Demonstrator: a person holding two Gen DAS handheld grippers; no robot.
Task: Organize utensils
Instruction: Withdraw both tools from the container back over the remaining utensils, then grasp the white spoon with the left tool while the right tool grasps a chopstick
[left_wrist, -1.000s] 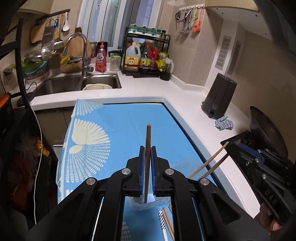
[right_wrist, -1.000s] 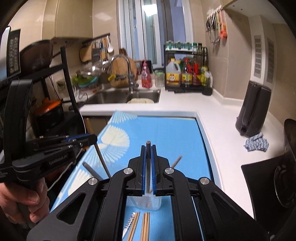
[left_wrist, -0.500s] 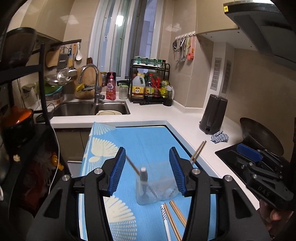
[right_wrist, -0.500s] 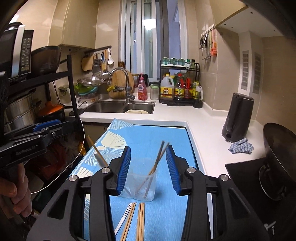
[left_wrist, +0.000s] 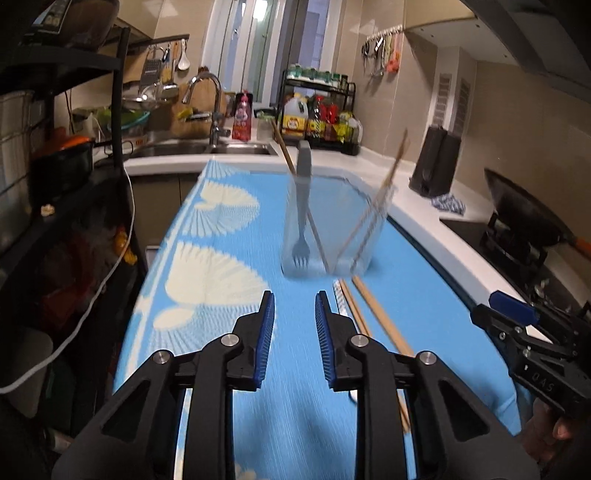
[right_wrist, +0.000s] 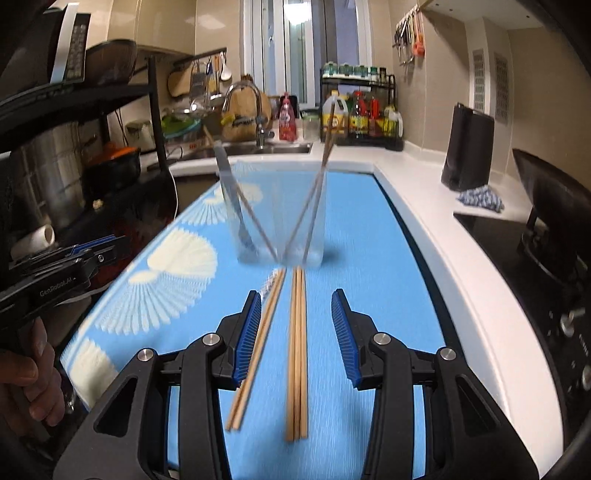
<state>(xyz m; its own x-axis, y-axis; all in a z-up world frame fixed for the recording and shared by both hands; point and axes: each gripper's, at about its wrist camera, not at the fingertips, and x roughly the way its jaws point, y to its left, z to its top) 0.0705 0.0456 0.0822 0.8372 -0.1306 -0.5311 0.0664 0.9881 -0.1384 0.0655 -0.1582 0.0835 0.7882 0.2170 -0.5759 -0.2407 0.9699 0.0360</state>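
Note:
A clear plastic cup (left_wrist: 328, 236) stands on the blue patterned mat (left_wrist: 207, 266) and holds a grey fork (left_wrist: 303, 206) and several wooden chopsticks. It also shows in the right wrist view (right_wrist: 277, 218). More chopsticks lie flat on the mat in front of the cup (right_wrist: 297, 343), with another pair (right_wrist: 258, 339) to their left. My left gripper (left_wrist: 294, 325) is open and empty, low over the mat, short of the cup. My right gripper (right_wrist: 295, 332) is open and empty, low over the mat, its jaws either side of the lying chopsticks.
A sink with a tap (left_wrist: 210, 110) and a bottle rack (left_wrist: 317, 122) stand at the back. A black kettle (right_wrist: 467, 147) and a cloth (right_wrist: 480, 197) sit on the white counter at the right, next to a wok (left_wrist: 524, 214). A black shelf rack (right_wrist: 92, 147) stands at the left.
Both grippers were shut on chopsticks above the cup, then opened and let them drop into it. Both have since drawn back and dropped low over the mat.

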